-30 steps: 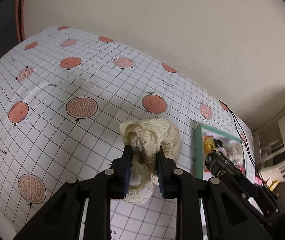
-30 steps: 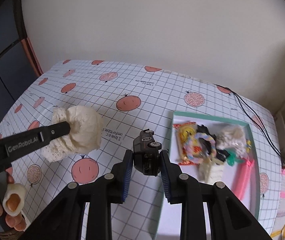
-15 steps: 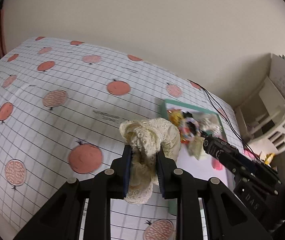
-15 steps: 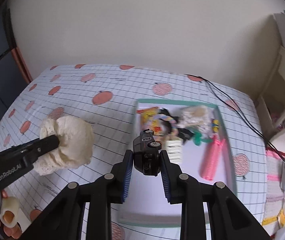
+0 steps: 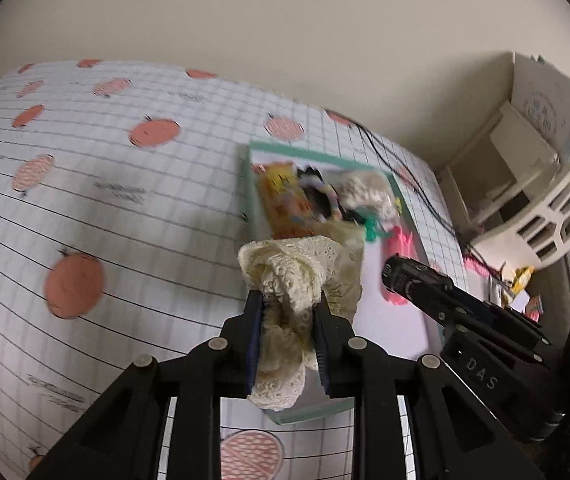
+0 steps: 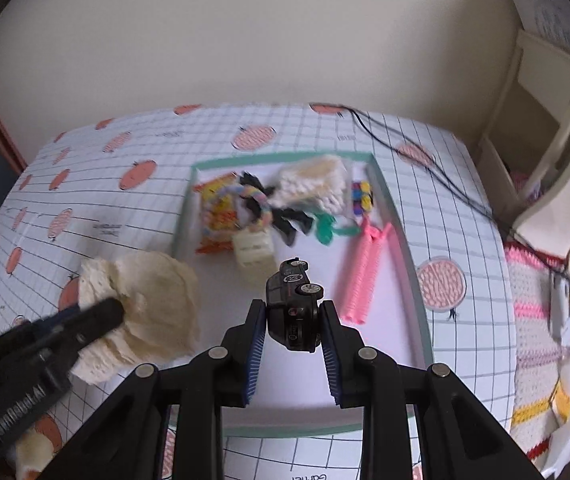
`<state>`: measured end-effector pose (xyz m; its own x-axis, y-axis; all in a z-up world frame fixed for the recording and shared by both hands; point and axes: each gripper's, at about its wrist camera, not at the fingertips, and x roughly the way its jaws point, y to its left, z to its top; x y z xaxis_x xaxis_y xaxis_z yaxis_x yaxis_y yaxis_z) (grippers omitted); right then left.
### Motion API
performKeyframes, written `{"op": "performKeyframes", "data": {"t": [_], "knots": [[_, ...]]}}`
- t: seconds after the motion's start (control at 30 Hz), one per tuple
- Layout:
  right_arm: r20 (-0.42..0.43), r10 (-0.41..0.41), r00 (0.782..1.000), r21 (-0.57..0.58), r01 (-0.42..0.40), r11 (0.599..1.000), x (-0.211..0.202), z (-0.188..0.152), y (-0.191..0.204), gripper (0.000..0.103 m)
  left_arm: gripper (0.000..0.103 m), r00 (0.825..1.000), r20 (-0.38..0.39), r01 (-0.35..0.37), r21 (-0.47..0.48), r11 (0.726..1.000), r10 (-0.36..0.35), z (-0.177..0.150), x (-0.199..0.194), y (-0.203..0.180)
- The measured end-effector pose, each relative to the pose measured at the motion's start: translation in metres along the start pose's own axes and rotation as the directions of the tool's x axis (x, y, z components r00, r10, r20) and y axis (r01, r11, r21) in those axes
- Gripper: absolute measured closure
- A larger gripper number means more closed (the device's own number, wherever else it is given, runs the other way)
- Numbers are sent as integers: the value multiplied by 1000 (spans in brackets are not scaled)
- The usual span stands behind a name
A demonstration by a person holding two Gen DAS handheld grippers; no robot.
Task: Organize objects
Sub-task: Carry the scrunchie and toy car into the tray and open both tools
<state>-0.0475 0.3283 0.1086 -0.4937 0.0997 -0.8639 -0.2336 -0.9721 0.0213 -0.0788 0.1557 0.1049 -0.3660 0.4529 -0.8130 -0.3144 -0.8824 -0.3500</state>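
My left gripper is shut on a cream lace cloth, held in the air over the left edge of the teal-rimmed tray. The same cloth shows in the right wrist view, at the tray's front left corner. My right gripper is shut on a small black toy car, held above the tray's white floor. That car also appears at the right of the left wrist view.
The tray holds a yellow snack packet, a pastel hair tie, a white bag, a green clip, pink coils and a cream block. A black cable runs behind. A white shelf and knitted clutter stand to the right.
Both grippers have swung right, from the open tablecloth to over the tray. The cloth and the car stay held.
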Motion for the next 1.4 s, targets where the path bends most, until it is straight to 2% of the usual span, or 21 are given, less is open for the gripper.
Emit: {"op": "performKeyframes", "data": {"t": [0.23, 0.37, 0.73, 1.03, 1.27, 1.33, 1.4], "knots": [[-34, 6, 999, 64, -4, 998, 17, -3, -22, 74, 78, 998, -57, 12, 43, 999, -10, -9, 29, -16], [-44, 27, 999, 107, -22, 994, 23, -6, -33, 74, 77, 997, -81, -3, 73, 997, 9, -13, 41, -21], [-176, -10, 984, 86, 26, 996, 46, -22, -41, 74, 77, 985, -162, -51, 81, 995, 64, -20, 64, -17], [-232, -12, 973, 97, 36, 995, 58, -31, -43, 74, 76, 985, -148, -67, 132, 989, 86, -17, 70, -28], [-228, -5, 974, 91, 26, 996, 59, -33, -42, 72, 73, 985, -156, -49, 126, 991, 69, -17, 75, -27], [-224, -2, 975, 94, 23, 995, 58, -34, -42, 72, 71, 986, -158, -41, 120, 992, 60, -17, 75, -28], [-228, 2, 974, 94, 20, 995, 58, -34, -41, 70, 64, 986, -162, -28, 117, 993, 47, -18, 74, -30]]}}
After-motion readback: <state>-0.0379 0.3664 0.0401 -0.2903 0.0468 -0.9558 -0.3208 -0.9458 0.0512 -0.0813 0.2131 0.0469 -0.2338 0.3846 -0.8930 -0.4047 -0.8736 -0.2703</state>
